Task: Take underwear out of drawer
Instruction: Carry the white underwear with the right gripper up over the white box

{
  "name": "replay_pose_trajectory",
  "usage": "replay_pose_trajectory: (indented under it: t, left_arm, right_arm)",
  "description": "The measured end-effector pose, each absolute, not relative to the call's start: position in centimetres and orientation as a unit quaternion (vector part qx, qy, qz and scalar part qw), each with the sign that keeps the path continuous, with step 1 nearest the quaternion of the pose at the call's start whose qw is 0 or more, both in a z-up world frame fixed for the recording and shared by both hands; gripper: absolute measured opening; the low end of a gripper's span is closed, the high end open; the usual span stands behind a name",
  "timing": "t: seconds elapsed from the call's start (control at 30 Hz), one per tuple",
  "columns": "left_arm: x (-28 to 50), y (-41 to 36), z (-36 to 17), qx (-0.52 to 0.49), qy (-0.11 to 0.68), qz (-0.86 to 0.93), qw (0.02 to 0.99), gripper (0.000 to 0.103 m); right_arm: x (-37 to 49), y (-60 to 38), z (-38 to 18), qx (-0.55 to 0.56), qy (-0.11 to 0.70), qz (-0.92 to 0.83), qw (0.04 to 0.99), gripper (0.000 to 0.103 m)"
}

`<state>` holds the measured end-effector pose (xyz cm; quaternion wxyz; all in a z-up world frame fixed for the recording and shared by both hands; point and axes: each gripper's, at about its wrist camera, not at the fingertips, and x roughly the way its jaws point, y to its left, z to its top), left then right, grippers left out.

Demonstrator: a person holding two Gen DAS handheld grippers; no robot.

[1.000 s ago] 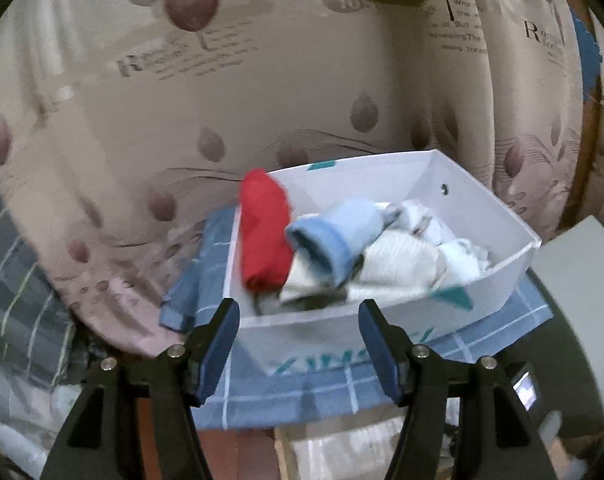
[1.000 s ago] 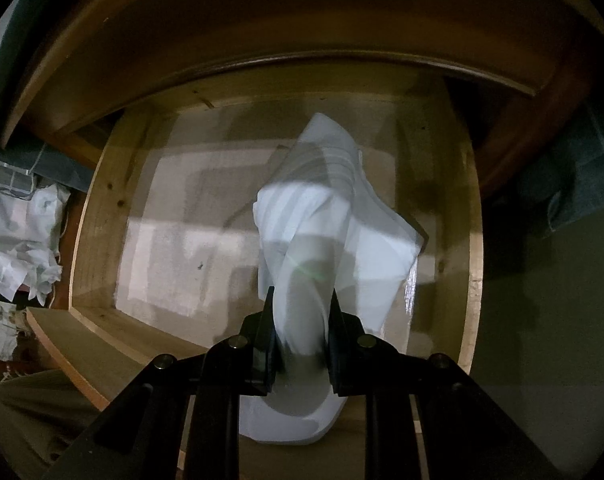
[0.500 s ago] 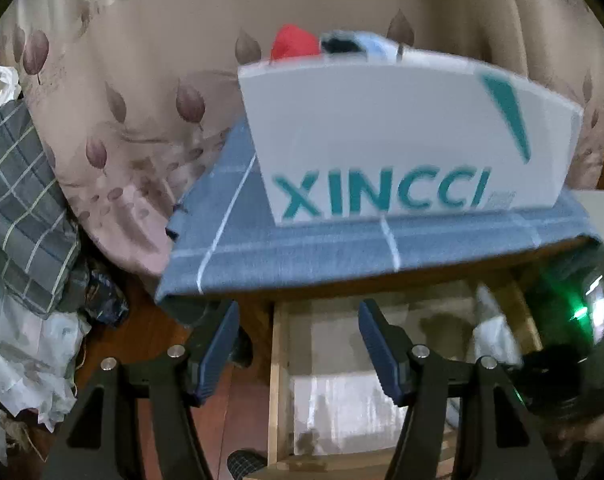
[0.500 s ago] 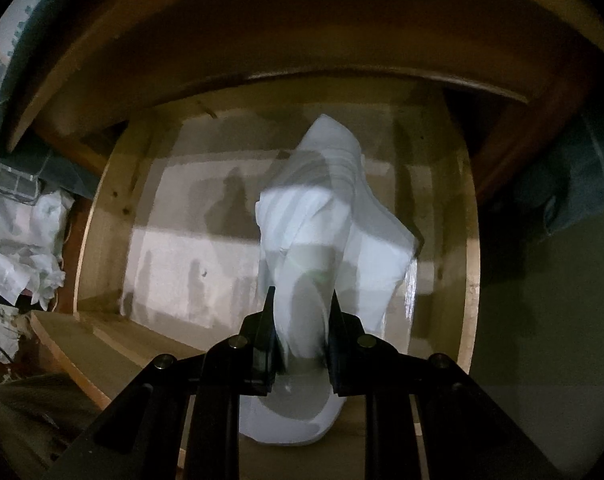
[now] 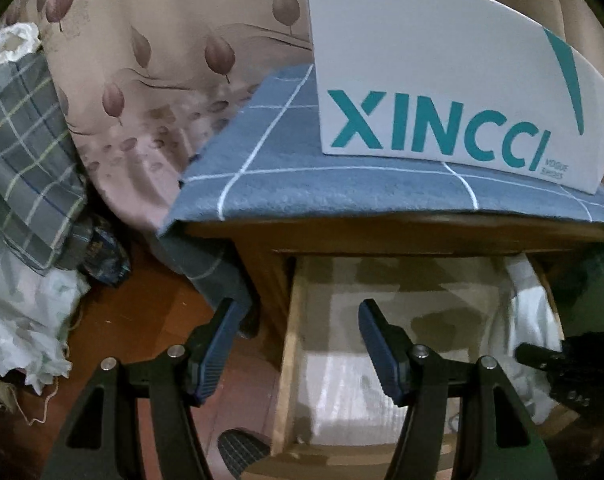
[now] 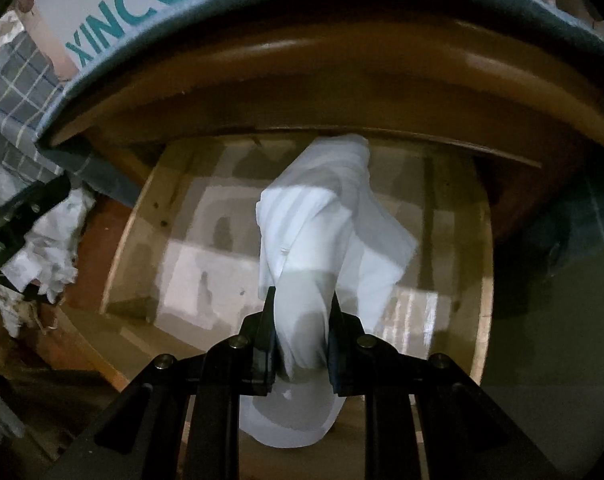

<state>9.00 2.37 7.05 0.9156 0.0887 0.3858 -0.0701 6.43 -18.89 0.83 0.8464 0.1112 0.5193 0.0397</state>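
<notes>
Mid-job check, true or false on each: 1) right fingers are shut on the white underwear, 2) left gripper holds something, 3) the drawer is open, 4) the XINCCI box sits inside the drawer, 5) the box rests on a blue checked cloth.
1. True: the right gripper is shut on the white underwear.
2. False: the left gripper is open with nothing between its fingers.
3. True: the wooden drawer is pulled open.
4. False: the XINCCI box stands on top of the cabinet, above the drawer.
5. True: it rests on the blue checked cloth.
</notes>
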Motion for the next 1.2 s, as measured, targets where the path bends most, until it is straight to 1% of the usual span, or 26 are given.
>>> replay_pose_trajectory:
  t: [0.5, 0.8, 1.0, 1.2]
  left_arm:
    - [10.1, 2.3, 6.6, 0.085, 0.4, -0.086, 0.908, 0.064]
    - [10.7, 3.6, 6.6, 0.042, 0.413, -0.101, 0.904, 0.064]
    - [10.6, 3.6, 6.7, 0.043, 0.411, -0.097, 0.906, 0.064]
    - [10.3, 3.5, 6.7, 0.045, 0.409, -0.099, 0.906, 0.063]
  right_arm:
    - [5.8, -17.5, 4.6, 0.11, 0.54, 0.027, 0.834, 0.017]
    - [3.7, -15.9, 7.9, 0.1, 0.525, 0.031, 0.844, 0.017]
    - [2.0, -15.8, 11.0, 0.115, 0.505, 0.037, 0.855, 0.017]
    - [0.2, -15.7, 15.8, 0.116, 0.475, 0.047, 0.871, 0.017]
